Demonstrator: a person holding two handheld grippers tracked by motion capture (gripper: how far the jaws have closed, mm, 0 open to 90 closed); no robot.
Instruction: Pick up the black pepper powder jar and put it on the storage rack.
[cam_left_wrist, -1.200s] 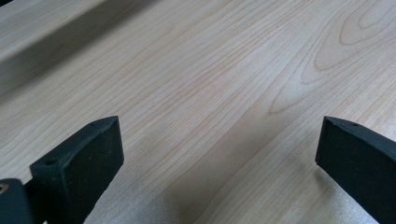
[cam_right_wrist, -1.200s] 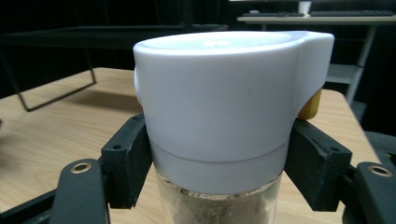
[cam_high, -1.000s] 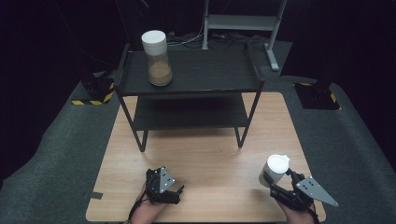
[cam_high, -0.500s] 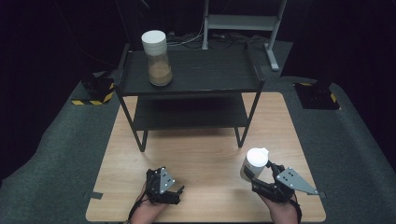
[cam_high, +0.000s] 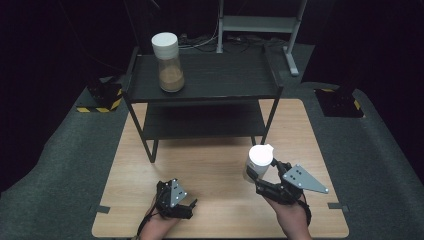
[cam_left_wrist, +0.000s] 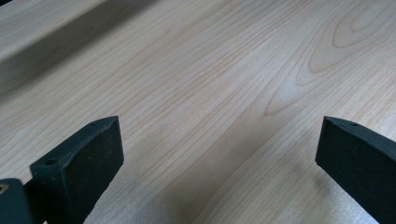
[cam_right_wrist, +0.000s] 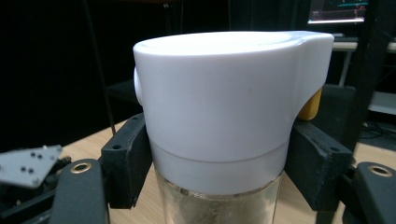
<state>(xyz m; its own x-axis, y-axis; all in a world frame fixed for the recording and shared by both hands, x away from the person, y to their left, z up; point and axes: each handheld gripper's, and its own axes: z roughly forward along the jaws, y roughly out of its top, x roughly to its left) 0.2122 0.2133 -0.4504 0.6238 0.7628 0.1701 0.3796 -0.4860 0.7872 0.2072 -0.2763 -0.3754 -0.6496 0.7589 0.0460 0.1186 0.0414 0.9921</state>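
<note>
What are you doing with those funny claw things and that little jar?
A person holds tongs in each hand at a wooden table. The right tongs are clamped on a white-capped jar with pale powder inside, held up off the tabletop. The left tongs sit open and empty, low over the wood. A second, similar jar stands on the top of a black shelf rack at the far side.

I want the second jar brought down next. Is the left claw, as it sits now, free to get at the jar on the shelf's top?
Probably yes. The left claw is open and empty, low over the table, and the jar stands alone near the front left edge of the shelf, with nothing between; it is a long forward reach.
</note>
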